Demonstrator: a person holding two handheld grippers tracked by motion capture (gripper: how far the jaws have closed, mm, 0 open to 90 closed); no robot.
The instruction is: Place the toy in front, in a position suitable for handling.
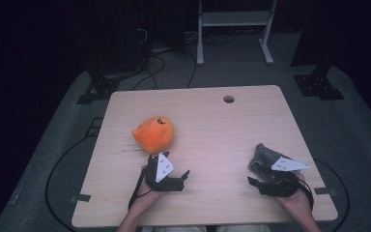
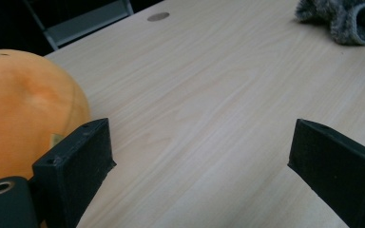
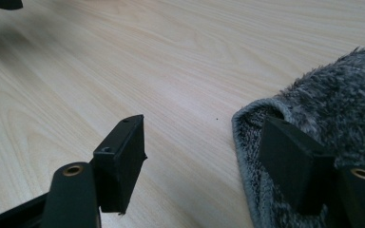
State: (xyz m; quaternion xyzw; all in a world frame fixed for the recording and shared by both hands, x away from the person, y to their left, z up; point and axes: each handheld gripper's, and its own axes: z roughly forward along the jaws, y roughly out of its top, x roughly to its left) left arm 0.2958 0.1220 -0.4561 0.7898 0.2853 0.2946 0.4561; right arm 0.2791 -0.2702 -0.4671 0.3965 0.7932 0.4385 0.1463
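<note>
Resting low on the table point(image 1: 212, 125), your left claw point(image 1: 186, 175) is released, jaws spread wide over bare wood, with the orange plush toy point(image 1: 154, 134) just beside its left jaw. Your right claw point(image 1: 252, 181) is released too, one jaw standing against the grey fuzzy cloth point(image 1: 264, 155), not clenched on it.

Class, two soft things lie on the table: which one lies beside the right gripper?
The grey fuzzy one, at the right gripper; the orange plush lies by the left gripper.
</note>
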